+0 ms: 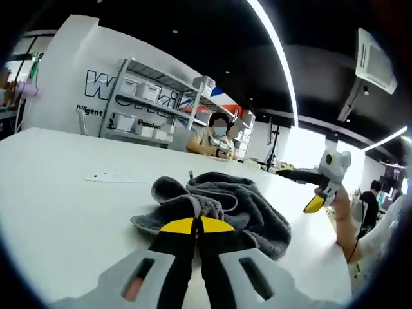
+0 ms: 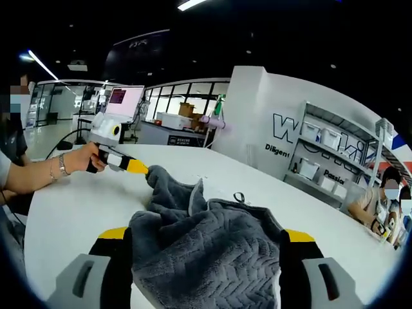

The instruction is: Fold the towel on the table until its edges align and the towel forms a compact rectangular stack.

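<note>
So the grey towel [image 2: 206, 251] is bunched up on the white table [image 1: 58, 193]. Left claw [image 1: 196, 225] is pinched shut on one corner, right claw [image 2: 206, 235] gapes wide around the heap. I'd grab the opposite corner and pull it flat before folding.

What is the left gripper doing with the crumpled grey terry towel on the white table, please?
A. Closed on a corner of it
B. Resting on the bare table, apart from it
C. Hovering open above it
A: the left gripper has its jaws closed together at the edge of the grey terry towel, and the right gripper view shows its yellow tip pinching a raised corner.
</note>
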`<move>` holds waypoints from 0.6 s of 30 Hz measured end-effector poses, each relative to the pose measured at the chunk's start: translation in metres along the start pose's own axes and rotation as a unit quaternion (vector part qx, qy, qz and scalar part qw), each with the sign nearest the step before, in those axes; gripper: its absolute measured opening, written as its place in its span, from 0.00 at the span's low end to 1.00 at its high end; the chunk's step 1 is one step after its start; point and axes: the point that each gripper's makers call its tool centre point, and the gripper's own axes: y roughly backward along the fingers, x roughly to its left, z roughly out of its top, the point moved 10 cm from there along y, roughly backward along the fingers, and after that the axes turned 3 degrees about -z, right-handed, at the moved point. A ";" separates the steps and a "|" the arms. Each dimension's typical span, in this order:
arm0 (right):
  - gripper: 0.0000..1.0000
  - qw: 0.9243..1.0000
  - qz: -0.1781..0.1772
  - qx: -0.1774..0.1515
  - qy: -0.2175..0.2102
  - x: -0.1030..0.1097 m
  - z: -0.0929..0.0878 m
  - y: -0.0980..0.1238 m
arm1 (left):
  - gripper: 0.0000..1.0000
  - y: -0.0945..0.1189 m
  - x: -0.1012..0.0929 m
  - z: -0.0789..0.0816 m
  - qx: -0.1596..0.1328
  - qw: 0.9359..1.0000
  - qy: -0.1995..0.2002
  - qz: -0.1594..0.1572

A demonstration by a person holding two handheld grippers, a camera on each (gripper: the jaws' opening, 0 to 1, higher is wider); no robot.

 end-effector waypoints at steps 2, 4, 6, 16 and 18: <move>0.99 1.000 -0.001 -0.002 -0.002 -0.001 0.000 0.001 | 0.03 0.001 -0.003 0.004 -0.012 1.000 0.022 -0.010; 0.99 1.000 -0.002 -0.004 -0.003 -0.001 0.000 0.001 | 0.03 0.001 -0.005 0.010 -0.031 0.998 0.054 -0.026; 0.99 1.000 -0.003 -0.003 -0.005 -0.002 0.000 0.001 | 0.03 0.002 -0.008 0.016 -0.050 0.994 0.088 -0.051; 0.99 1.000 -0.006 -0.008 -0.005 -0.005 0.001 0.004 | 0.03 -0.004 -0.028 0.034 -0.065 0.988 0.120 -0.073; 0.99 1.000 -0.007 -0.010 -0.005 -0.005 0.002 0.005 | 0.03 -0.005 -0.034 0.038 -0.069 0.987 0.120 -0.077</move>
